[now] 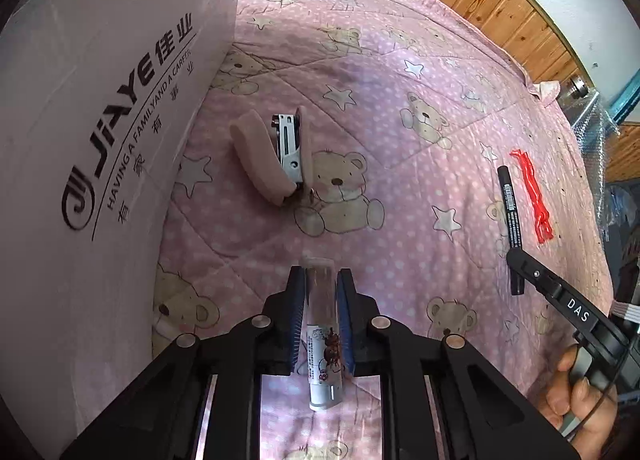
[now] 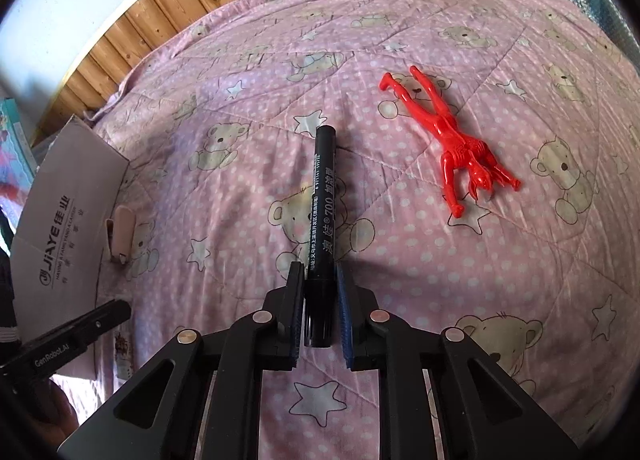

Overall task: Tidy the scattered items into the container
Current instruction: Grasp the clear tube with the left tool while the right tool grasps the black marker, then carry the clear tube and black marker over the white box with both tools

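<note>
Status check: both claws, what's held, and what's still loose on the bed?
Left claw shut on glue stick. Right claw shut on black marker. Stapler and red toy figure loose on quilt; box beside stapler.

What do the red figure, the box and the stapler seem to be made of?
Red figure: likely moulded plastic, glossy, uniform colour. Box: corrugated cardboard, matte, with printed lettering and a visible fold. Stapler: matte pink shell, probably plastic, around a shiny metal channel.
</note>
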Demonstrator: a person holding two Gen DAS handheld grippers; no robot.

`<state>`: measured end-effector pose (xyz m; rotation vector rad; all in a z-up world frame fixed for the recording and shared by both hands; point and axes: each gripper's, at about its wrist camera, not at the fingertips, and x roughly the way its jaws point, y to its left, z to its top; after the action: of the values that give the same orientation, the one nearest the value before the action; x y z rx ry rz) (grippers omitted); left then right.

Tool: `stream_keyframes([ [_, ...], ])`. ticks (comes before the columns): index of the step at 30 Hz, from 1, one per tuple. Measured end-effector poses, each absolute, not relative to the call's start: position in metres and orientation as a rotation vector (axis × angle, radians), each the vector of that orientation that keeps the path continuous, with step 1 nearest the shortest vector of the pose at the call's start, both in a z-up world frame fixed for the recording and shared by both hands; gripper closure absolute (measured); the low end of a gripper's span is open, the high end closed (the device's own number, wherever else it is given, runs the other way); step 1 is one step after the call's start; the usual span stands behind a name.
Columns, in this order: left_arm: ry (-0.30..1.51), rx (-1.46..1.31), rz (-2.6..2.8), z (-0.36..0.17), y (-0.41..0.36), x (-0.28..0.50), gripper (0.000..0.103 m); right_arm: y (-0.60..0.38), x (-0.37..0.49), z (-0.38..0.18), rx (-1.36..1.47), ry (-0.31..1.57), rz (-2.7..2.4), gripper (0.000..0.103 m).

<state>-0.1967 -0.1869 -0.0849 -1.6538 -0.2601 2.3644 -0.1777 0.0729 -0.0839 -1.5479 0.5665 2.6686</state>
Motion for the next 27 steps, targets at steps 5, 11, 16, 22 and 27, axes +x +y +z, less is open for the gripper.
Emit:
stream_keyframes([
  [5,-0.23,-1.615,2.365,-0.073,-0.189,-0.184,0.086,0.07,-0.166,-0.073,-1.533,0.604,2.707,0.087],
  [11,-0.16,-1.533,2.386,-0.047,-0.184,-0.167,0.086,0.058,-0.158,-0.055,-1.514,0.622,2.771,0.087],
  [16,-0.105,-1.454,2.415,-0.023,-0.183,-0.153,0.086,0.045,-0.151,-0.041,-1.508,0.619,2.823,0.087],
  [22,-0.112,-1.41,2.423,-0.003,-0.17,-0.156,0.086,0.037,-0.14,-0.03,-1.497,0.618,2.858,0.087],
  [27,-0.134,-1.369,2.437,0.012,-0.172,-0.149,0.086,0.034,-0.129,-0.019,-1.473,0.62,2.879,0.087],
])
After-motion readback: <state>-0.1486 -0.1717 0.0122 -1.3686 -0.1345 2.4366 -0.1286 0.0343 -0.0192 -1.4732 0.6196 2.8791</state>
